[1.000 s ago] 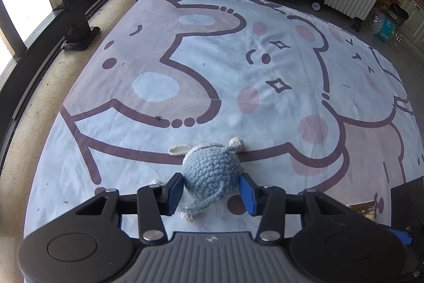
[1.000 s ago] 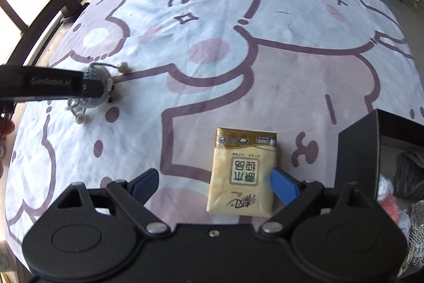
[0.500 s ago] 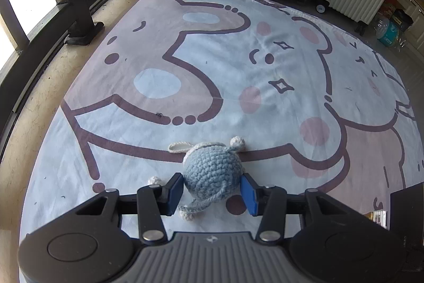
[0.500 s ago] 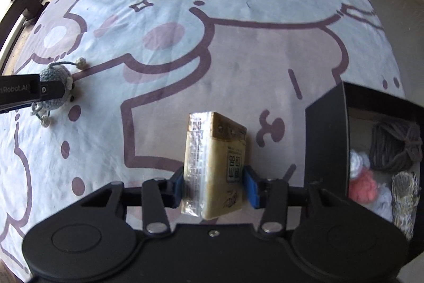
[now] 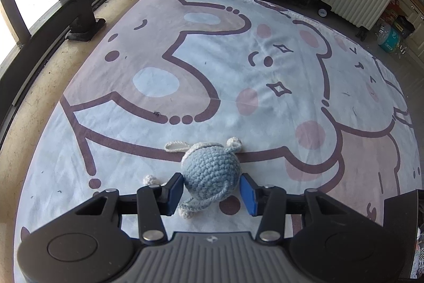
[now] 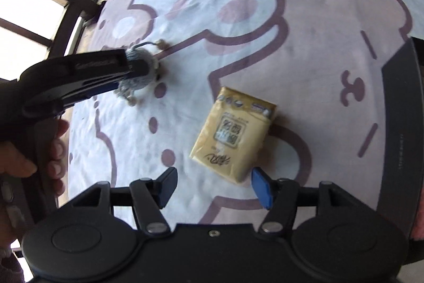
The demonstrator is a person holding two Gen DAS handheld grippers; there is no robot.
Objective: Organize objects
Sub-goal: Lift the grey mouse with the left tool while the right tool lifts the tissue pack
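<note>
The yellow tissue pack point(image 6: 233, 134) lies flat on the printed blanket point(image 6: 304, 31), face up. Its long axis runs on a slant, the near end pointing toward the right tool point(image 6: 214, 182) and the far end leaning away to the right. The near corner sits just ahead of that tool's blue right-hand pad rather than centred in the gap, and neither pad touches it. The jaws have just been opening and stand moderately wide, with nothing gripped between them. A fresh grasp would probably need the tool shifted a little to the right and rolled to square with the pack's short side — otherwise the pads would meet it corner-on.

Just right of the pack stands the dark wall of the black box point(image 6: 397, 137), which looks like the likely destination. The pack is near it but still outside. The right tool is much the nearer of the two to both the pack and the box.

Well off to the left, the blue crocheted ball point(image 5: 210, 171) rests on the blanket with its cream cords trailing. The left tool point(image 5: 210, 190) points steeply down at it — jaws narrow, both blue pads against the ball's sides, so it appears gripped but not lifted clear. A hand point(image 6: 31, 158) holds that tool's handle at the left edge of the right wrist view.
</note>
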